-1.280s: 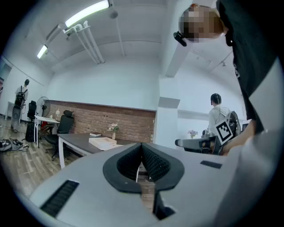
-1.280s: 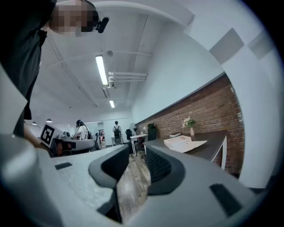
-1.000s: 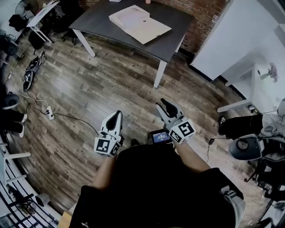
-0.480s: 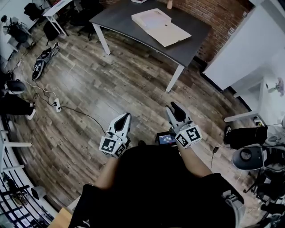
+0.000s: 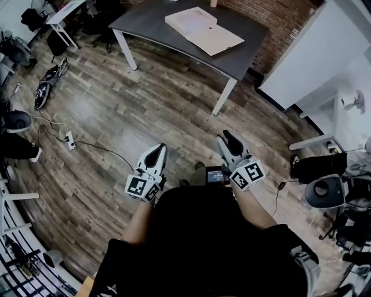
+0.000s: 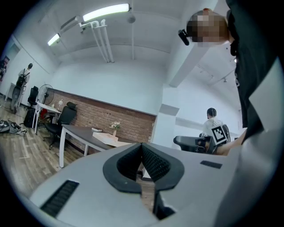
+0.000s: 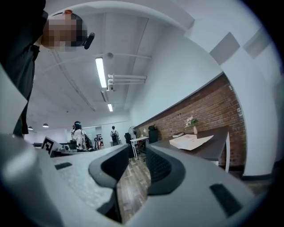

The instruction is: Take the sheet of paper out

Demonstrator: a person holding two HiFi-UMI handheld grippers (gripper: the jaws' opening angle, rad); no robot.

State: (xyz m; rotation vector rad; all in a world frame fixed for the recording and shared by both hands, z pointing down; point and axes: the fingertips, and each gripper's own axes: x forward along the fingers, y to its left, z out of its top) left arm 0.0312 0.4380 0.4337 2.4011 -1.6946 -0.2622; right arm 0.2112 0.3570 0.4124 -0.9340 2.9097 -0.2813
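Head view. We note both claws held low in front of the person's dark torso, over the wooden floor and well apart from the dark table at the top of the frame. The left gripper and the right gripper point toward that table, side by side. A small lit screen sits just beside the right one. On the table lies an open tan folder. The sheet of paper appears to rest in its left half, though it is too small here for us to be sure. A brick wall stands behind the table, and a power strip lies on the floor at left.

Left gripper view. The jaws meet at their tips, so we log this claw as clenched, with nothing in it. Beyond it are the table and the folder, far off, with a vase of flowers behind.

Right gripper view. The jaws stand a little apart, floor shows through the gap, and nothing is held. The table, folder and vase of flowers sit to the right against the brick wall. Some people stand far back.
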